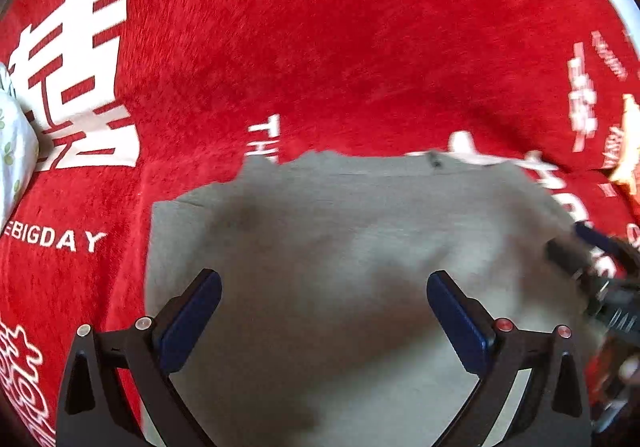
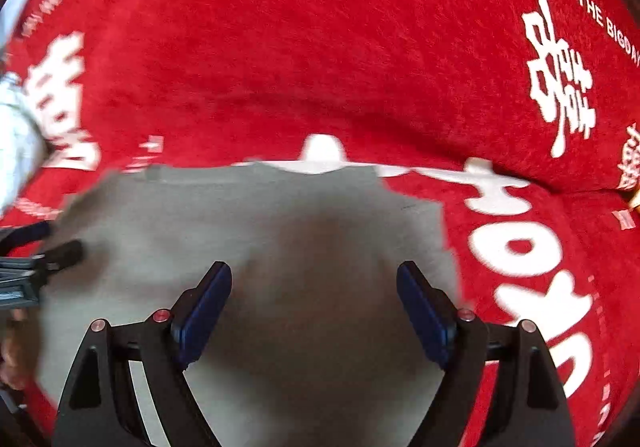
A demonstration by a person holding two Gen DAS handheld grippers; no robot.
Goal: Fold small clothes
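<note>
Left wrist view, grey garment (image 1: 320,247) flat on red blanket (image 1: 320,47), long axis sideways, both hand-held grippers released

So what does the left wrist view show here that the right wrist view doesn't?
Only the left wrist view shows the grey garment's left edge, the "BIGDAY" lettering beside it, and the right tongs coming in from the right, blurred.

Only the right wrist view shows the garment's right edge, the big white letters beyond it, and the left tongs at the left margin.

Both show the grey garment flat on the red printed blanket, a pale floral cloth far left, and each view's own tongs open above the garment, holding nothing.
</note>
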